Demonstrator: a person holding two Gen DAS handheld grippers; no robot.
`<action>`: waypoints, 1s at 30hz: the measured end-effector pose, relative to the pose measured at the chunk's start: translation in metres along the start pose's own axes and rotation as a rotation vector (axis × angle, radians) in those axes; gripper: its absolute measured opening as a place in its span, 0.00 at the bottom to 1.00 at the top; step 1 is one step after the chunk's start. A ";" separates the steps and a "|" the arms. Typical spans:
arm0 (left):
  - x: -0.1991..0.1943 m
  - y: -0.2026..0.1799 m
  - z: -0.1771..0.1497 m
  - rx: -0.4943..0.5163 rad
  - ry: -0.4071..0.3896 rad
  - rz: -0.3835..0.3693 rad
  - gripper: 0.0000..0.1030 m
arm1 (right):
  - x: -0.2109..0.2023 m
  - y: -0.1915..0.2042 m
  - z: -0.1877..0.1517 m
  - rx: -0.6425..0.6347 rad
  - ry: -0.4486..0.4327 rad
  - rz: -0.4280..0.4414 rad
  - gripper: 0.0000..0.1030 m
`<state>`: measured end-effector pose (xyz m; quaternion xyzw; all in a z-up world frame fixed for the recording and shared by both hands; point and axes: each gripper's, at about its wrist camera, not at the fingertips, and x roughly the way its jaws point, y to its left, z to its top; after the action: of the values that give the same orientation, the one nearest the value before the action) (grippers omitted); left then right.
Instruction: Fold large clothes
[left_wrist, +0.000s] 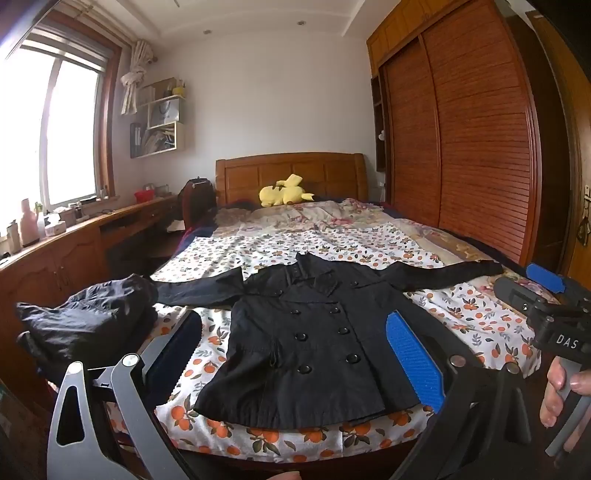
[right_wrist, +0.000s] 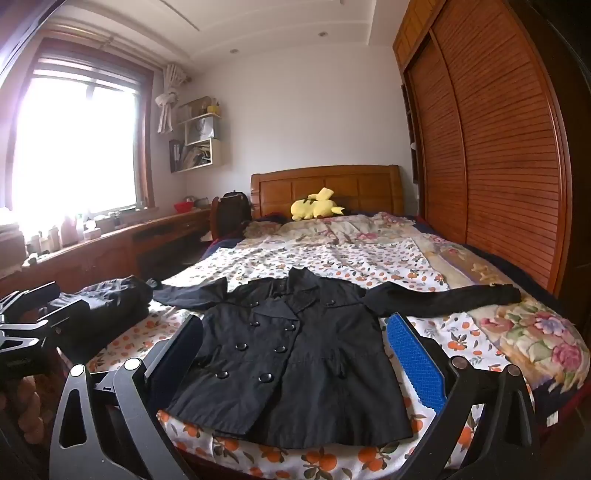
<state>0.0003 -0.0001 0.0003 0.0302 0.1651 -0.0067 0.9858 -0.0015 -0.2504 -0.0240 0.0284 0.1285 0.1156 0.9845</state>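
Two grippers, left gripper (left_wrist: 295, 354) and right gripper (right_wrist: 295, 354), hang wide open and empty above the black button-up cloth coat (left_wrist: 306, 332), spread flat on the orange-print bed sheet (left_wrist: 469, 314) so folding is easy.

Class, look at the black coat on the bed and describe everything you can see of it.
The black coat is a double-breasted garment of matte woven-looking cloth, with two columns of dark round buttons, wide lapels and a collar. It lies flat, front up and buttoned, hem toward the cameras, both sleeves stretched sideways. It rests on the orange-print sheet; neither hand-held gripper touches it.
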 end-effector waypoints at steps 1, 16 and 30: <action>0.000 0.000 0.000 0.000 -0.002 0.000 0.98 | 0.000 0.000 0.000 0.000 0.000 0.000 0.94; -0.013 -0.004 0.006 0.003 -0.015 -0.001 0.98 | -0.001 0.001 0.001 -0.002 0.000 -0.001 0.94; -0.014 -0.004 0.007 0.003 -0.019 0.000 0.98 | -0.002 0.002 0.000 -0.003 0.000 -0.001 0.94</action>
<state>-0.0112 -0.0048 0.0109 0.0318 0.1556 -0.0073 0.9873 -0.0035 -0.2492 -0.0236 0.0267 0.1284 0.1153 0.9846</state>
